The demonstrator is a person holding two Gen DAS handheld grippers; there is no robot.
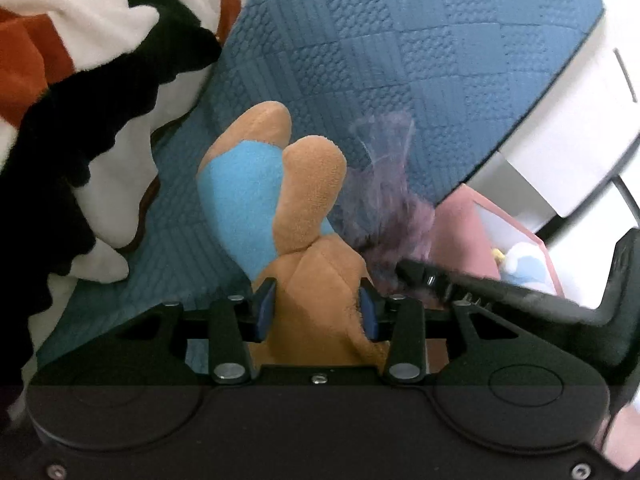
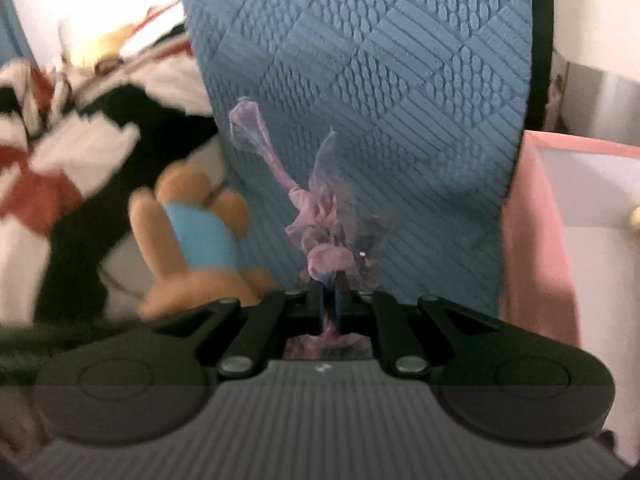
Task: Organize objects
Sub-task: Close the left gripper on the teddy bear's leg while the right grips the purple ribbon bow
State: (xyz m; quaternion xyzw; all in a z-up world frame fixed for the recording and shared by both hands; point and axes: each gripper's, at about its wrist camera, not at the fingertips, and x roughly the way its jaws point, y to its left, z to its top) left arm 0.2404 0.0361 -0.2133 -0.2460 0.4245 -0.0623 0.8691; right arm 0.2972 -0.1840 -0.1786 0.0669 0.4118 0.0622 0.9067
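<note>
Bed [image 1: 400, 60]: you are looking at a blue quilted cover embossed in squares of ribs and dots, stretching smooth toward its right edge. Blanket [image 1: 80, 100]: a rumpled fleece in black, white and rust patches is lying bunched on the bed's left side, touching the cover. Pink box [image 2: 536, 240]: it is standing just beside the bed's right edge, open at the top, with a pale interior.

Both wrist cams close, angled down over blue bedspread [image 1: 400, 60]; share plush [image 2: 192, 236], pink box [image 2: 536, 240].
</note>
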